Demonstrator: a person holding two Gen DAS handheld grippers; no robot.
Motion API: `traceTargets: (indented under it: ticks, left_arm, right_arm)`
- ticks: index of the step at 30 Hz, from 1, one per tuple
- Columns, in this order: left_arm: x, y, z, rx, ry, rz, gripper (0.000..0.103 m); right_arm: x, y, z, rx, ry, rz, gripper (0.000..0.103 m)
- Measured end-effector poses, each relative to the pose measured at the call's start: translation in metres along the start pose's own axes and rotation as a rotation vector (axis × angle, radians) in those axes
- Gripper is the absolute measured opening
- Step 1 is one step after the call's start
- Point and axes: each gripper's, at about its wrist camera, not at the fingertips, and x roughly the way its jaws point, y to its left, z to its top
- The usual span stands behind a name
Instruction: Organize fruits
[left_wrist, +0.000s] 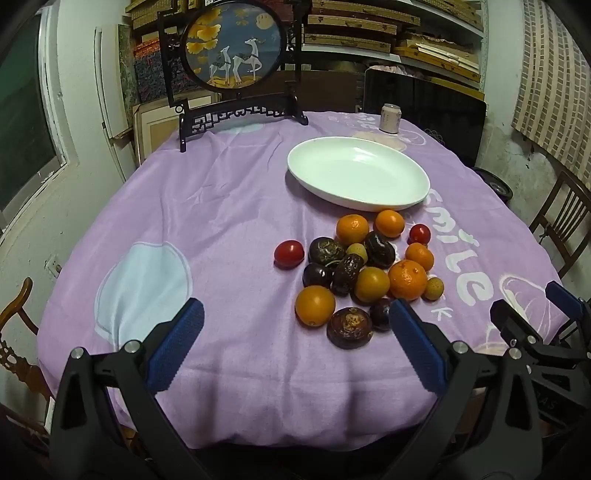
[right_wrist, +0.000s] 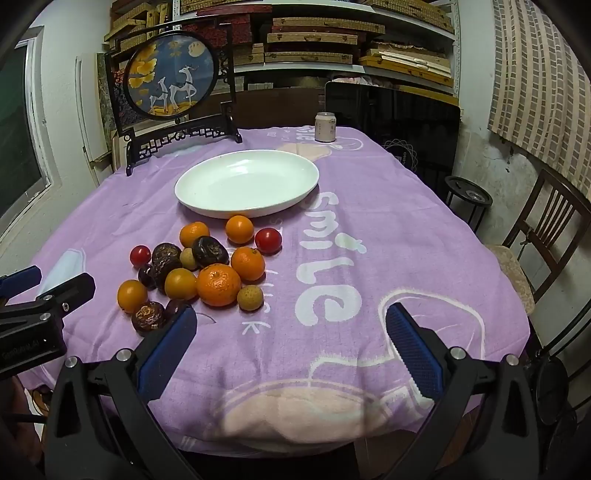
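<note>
With both the left gripper (left_wrist: 295, 325) and the right gripper (right_wrist: 291, 328) spread wide and empty, the round fruits (left_wrist: 364, 273) heaped mid-frame below the white plate (left_wrist: 314, 177) could easily have rolled if nudged.

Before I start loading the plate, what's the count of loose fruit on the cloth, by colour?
orange fruits: 6
red fruits: 2
pale tan fruits: 2
dark brown or purple fruits: 6
Total: 16
</note>
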Motion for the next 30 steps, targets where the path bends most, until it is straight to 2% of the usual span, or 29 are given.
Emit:
traceTargets:
  ticks: [30]
  left_arm:
    - [0.0014, 0.0028, -0.0008, -0.010, 0.005, 0.000, 0.101]
  right_arm:
    - [-0.0004, 0.0035, -0.0011, -0.007, 0.008, 0.005, 0.102]
